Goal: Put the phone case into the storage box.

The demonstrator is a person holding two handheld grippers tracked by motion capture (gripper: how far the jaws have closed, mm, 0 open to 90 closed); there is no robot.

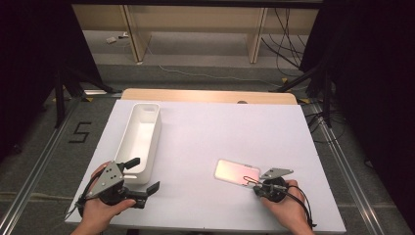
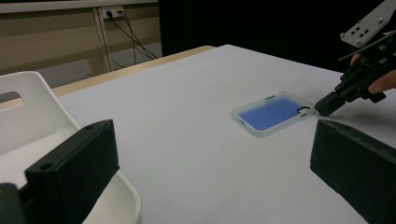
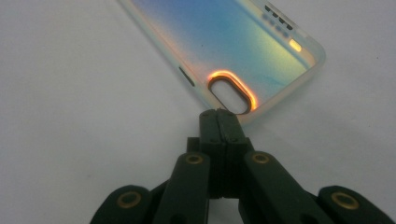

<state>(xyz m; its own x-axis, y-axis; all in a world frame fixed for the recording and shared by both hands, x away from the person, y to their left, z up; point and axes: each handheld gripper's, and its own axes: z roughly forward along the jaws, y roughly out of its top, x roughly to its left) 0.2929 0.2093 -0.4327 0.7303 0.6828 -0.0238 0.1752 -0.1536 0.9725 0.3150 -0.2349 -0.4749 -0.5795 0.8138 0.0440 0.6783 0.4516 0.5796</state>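
Note:
A translucent phone case with an iridescent pink-blue sheen lies flat on the white table, open side up, at the front right. My right gripper is shut, and its joined tips touch the case's near rim beside the oval camera cutout. The right gripper view has the case just beyond those tips. My left gripper is open at the front left with nothing between its fingers, beside the near end of a white bin. In the left gripper view the case and the right gripper lie ahead to the right.
The long white bin stands lengthwise along the table's left side and looks empty. A wooden strip borders the far edge. Cables and dark stands surround the table on the floor.

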